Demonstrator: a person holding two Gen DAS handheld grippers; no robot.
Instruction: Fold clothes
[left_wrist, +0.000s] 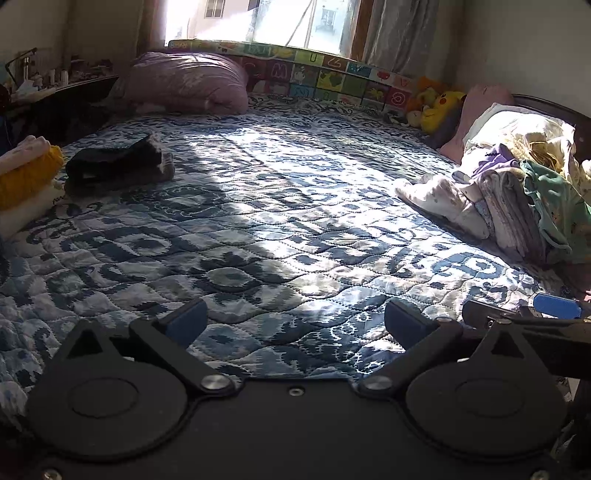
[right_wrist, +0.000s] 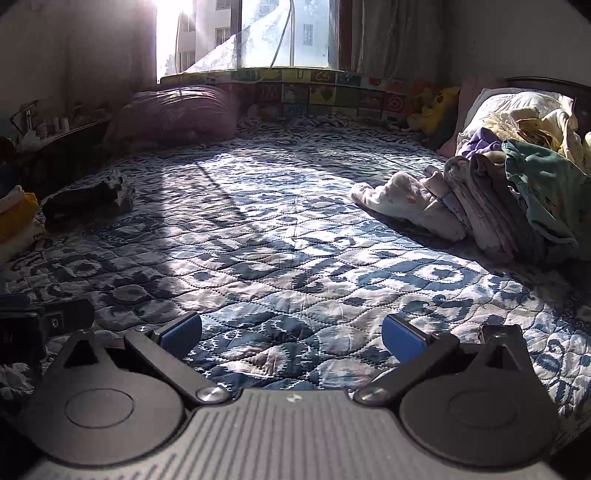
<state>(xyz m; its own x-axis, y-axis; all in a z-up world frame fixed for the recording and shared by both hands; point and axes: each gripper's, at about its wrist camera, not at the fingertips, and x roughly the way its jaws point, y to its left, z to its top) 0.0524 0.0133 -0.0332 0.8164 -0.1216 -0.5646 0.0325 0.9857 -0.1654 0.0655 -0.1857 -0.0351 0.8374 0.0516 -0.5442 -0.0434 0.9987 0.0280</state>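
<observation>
Left gripper: the left gripper (left_wrist: 294, 319) hovers low over the quilt, its blue-padded fingers (left_wrist: 188, 319) spread wide with nothing between them.
Right gripper: the right gripper (right_wrist: 291, 334) sits just above the bed too, fingers (right_wrist: 402, 341) splayed apart, grasping nothing.
Side by side: in the left wrist view the other tool's blue tip peeks in at the right edge; in the right wrist view a dark tool body shows at the left edge, so the two are close together.
Bed: a blue-and-white quilted cover (left_wrist: 280, 206) fills the middle, bare in the centre, with a bright band of sunlight across it.
Unfolded pile: the heap of clothes (right_wrist: 517, 192) lies at the right side of the bed, well ahead of both grippers; a green patterned garment (right_wrist: 543, 192) lies over its near side, a pale lilac one beside it, a white printed piece (right_wrist: 402, 203) spilling out toward the centre.
Behind the pile: a cream bedding bundle (left_wrist: 517, 129) lies against the dark headboard.
Left side: a dark garment (left_wrist: 118, 162) lies flat, folded, on the quilt, apart from the heap.
Far left edge: a small stack with a yellow knit piece (left_wrist: 26, 177) and white fabric under it.
Back of the bed: a pink pillow (left_wrist: 192, 81), a colourful picture-tile mat (left_wrist: 332, 77) along the window, yellow plush toys (left_wrist: 439, 107) in the corner.
</observation>
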